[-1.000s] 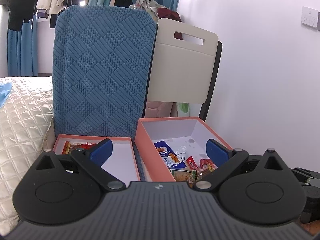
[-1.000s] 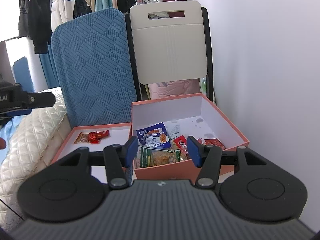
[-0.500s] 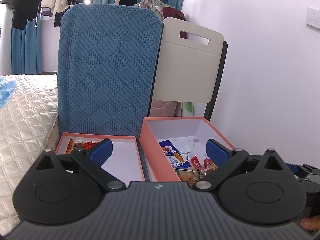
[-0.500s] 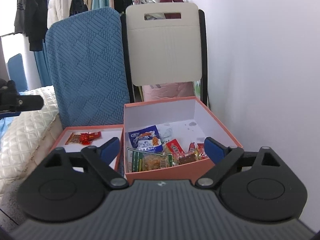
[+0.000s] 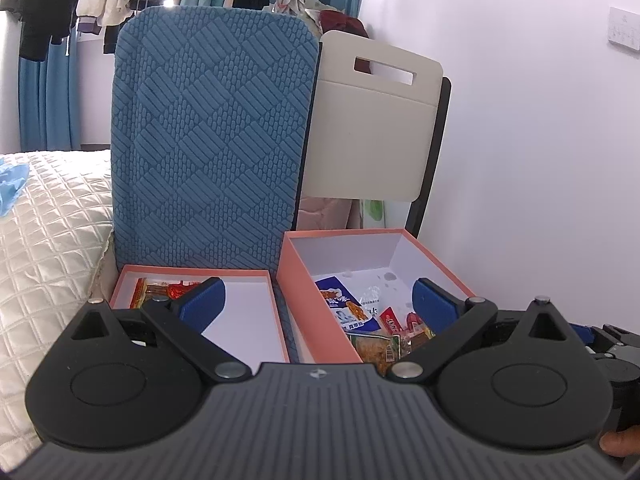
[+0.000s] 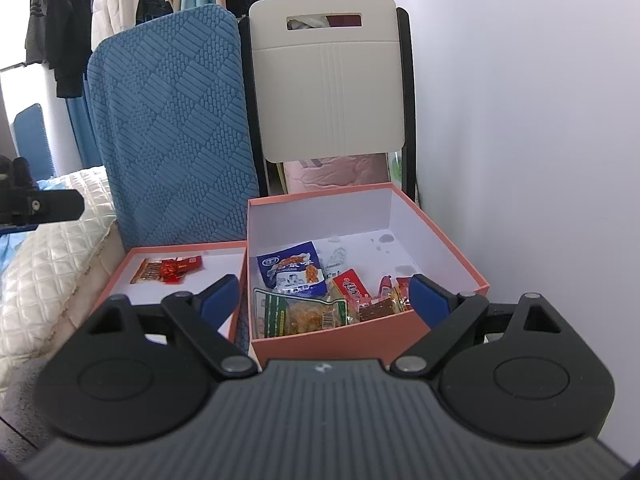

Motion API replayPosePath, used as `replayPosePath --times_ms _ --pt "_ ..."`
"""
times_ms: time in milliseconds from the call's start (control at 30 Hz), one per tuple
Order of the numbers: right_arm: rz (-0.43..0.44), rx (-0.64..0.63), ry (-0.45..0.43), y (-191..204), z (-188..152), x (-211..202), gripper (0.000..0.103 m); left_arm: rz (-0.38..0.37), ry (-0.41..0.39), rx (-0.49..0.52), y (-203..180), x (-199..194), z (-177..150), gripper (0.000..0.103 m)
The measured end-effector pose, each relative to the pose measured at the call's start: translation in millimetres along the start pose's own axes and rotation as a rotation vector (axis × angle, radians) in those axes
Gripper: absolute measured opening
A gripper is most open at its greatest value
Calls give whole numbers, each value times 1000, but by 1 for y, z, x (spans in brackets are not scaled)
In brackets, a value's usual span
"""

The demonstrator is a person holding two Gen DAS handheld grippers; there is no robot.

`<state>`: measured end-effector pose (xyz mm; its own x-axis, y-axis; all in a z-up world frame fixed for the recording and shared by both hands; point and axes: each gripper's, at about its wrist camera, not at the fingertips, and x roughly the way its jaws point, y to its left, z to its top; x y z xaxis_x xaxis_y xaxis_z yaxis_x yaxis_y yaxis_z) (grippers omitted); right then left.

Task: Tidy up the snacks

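A deep pink box point(image 6: 444, 248) holds several snack packets: a blue-and-white bag point(image 6: 292, 274), a clear bag of yellow chips point(image 6: 304, 314) and small red packets point(image 6: 352, 286). To its left lies a shallow pink tray point(image 6: 224, 262) with one red-and-orange packet point(image 6: 168, 270) at its far end. My right gripper point(image 6: 325, 294) is open wide in front of the deep box, with nothing held. My left gripper point(image 5: 318, 300) is also open and empty, spanning the tray point(image 5: 248, 320) and the box point(image 5: 312, 320). Its left finger hides part of the tray packet point(image 5: 160, 290).
A blue textured cushion point(image 5: 212, 152) stands upright behind the tray, and a cream chair back point(image 5: 372, 132) behind the box. A white wall point(image 5: 540, 160) closes the right side. A quilted bed point(image 5: 48, 240) lies on the left. A person's fingertip point(image 5: 620, 442) shows at the lower right.
My right gripper's jaws have spread from half closed to wide open. The left gripper's jaws stay as they were, and both views shifted only slightly.
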<state>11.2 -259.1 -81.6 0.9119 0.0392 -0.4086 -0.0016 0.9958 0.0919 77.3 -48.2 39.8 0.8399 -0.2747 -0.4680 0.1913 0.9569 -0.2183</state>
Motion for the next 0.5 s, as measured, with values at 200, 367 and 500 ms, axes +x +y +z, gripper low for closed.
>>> replayPosePath --times_ms 200,367,500 --pt "3 8 3 -1 -1 0 93 3 1 -2 0 0 -1 101" --pt "-1 7 6 -1 -2 1 93 3 2 0 0 0 -1 101" --pt "0 6 6 -1 -2 1 93 3 3 -1 0 0 -1 101"
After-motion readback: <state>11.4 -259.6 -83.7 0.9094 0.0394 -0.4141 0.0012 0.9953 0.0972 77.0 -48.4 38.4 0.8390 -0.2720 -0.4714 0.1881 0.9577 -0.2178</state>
